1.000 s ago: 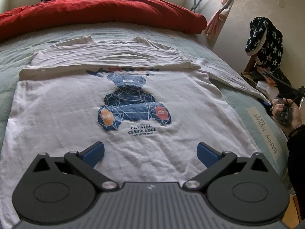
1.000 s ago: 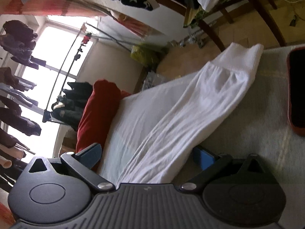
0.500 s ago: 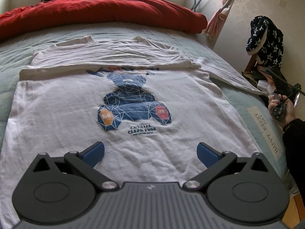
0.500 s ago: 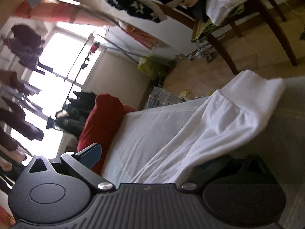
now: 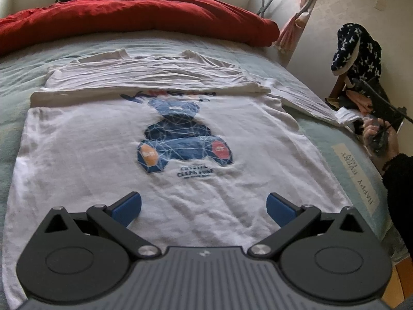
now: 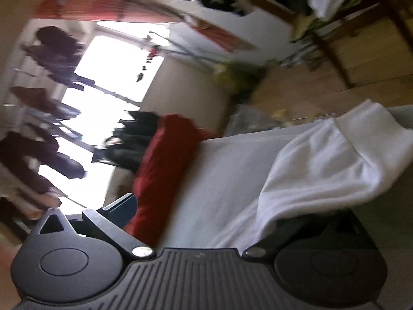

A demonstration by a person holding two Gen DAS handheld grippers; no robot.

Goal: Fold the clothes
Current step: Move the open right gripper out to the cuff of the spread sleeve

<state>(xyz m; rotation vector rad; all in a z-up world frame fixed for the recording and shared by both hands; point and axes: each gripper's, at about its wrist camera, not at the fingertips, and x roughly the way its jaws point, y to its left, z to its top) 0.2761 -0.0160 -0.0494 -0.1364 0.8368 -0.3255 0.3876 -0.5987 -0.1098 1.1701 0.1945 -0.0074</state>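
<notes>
White T-shirt (image 5: 180,139) lies flat on the bed (image 5: 317,134), front up, blue bear print (image 5: 180,139) in the middle with dark lettering below it. Top part is folded down toward the near side, so the collar end forms a wrinkled band across the far part of the shirt. Right sleeve (image 5: 304,103) stretches out to the right, reaching the bed's right edge. Near hem runs under the left gripper's body.

Left gripper (image 5: 204,206) hovers over the near part of the shirt, blue fingers (image 5: 127,208) spread wide, nothing between them. Can't tell if the tips touch the cloth.

Right gripper (image 6: 206,206), right wrist view, blurred and rolled sideways. Left finger (image 6: 124,206) is clear, set far out to its side. Right finger is covered by the white sleeve (image 6: 335,165), which drapes over it. Fingers look spread wide, not closed on the cloth, but whether the hidden finger bears on the sleeve can't be told. Cuff end of the sleeve bunches at the far right of that view.

In the left wrist view a hand (image 5: 379,134) in a dark cuff holds the right gripper's handle at the bed's right edge, just beside the sleeve end.

Red duvet (image 5: 134,18) is heaped along the far end of the bed. Star-print dark garment (image 5: 358,49) hangs on a chair at far right. Bed cover has a label with printed text (image 5: 358,178) near the right edge. Hanging clothes (image 6: 44,139) show against a bright window in the right wrist view.
</notes>
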